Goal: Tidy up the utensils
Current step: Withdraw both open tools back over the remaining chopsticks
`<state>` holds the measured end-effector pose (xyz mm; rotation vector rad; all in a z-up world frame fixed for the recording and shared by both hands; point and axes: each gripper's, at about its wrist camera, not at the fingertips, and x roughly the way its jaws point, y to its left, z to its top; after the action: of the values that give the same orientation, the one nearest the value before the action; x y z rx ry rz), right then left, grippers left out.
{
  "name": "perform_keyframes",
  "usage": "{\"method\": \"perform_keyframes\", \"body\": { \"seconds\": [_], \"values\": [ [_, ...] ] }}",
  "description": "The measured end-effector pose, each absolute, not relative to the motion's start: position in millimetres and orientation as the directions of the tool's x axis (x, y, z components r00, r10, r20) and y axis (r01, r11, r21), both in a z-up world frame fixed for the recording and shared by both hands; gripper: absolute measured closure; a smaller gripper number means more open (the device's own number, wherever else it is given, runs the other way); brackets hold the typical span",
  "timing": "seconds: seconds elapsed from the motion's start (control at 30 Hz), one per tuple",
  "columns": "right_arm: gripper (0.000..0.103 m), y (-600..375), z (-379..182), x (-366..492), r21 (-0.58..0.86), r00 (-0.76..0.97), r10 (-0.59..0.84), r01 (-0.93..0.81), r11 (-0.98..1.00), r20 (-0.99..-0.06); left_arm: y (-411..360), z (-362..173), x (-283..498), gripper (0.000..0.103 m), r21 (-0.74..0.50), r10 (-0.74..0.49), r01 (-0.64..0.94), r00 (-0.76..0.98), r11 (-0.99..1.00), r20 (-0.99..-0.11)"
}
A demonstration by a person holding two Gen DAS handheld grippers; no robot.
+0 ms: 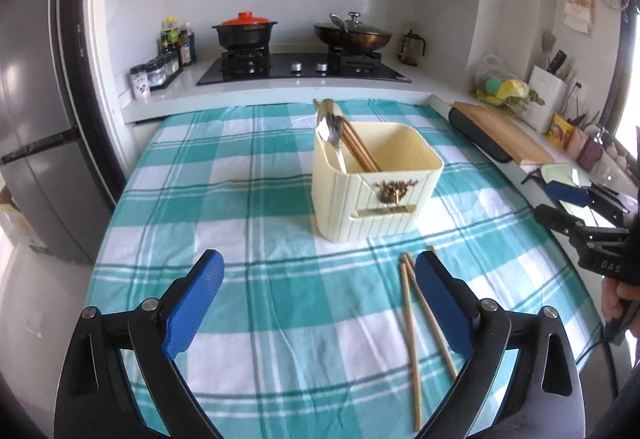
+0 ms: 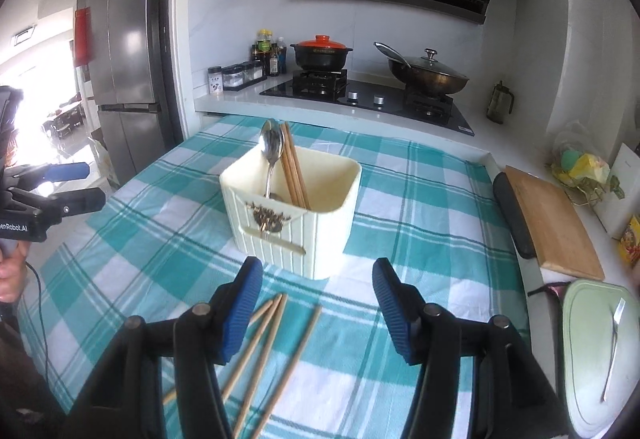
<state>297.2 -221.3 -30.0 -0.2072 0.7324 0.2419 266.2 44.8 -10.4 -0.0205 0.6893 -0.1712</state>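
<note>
Left wrist view: cream ribbed utensil holder [image 1: 374,185] standing on a teal-and-white checked tablecloth [image 1: 248,191], just past centre toward one o'clock. Inside it, leaning to the far-left corner, a metal spoon [image 1: 334,135] and a bundle of wooden chopsticks [image 1: 360,147]. Left gripper [image 1: 320,291] spread wide, nothing between the blue pads. Loose chopsticks [image 1: 412,327] lying flat on the cloth at five o'clock, just inside the right-hand finger [image 1: 442,303], partly hidden behind it. Right gripper [image 1: 576,199] visible at three o'clock, held by a hand [image 1: 618,299].

Right wrist view: same holder [image 2: 292,215] at twelve o'clock of the fingers, spoon [image 2: 272,155] and chopsticks [image 2: 294,171] upright-leaning within. Right gripper [image 2: 318,307] moderately open, empty. Several loose chopsticks [image 2: 276,351] on the cloth at seven o'clock, beside and under the left-hand finger [image 2: 242,311]; contact impossible to tell. Pale green tray [image 2: 592,359] at four o'clock, carrying one metal utensil [image 2: 612,351]. Left gripper [image 2: 60,183] at nine o'clock.
</note>
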Motion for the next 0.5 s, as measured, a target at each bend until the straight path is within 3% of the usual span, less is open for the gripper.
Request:
{"method": "perform_keyframes", "body": {
  "seconds": [0.5],
  "values": [
    [0.044, -257.4, -87.2, 168.9, -0.053, 0.800, -0.014, -0.022, 0.998, -0.599, 18.4, -81.0, 191.9, 0.006, -0.132, -0.139, 0.074, 0.791, 0.988, -0.595]
  ]
}}
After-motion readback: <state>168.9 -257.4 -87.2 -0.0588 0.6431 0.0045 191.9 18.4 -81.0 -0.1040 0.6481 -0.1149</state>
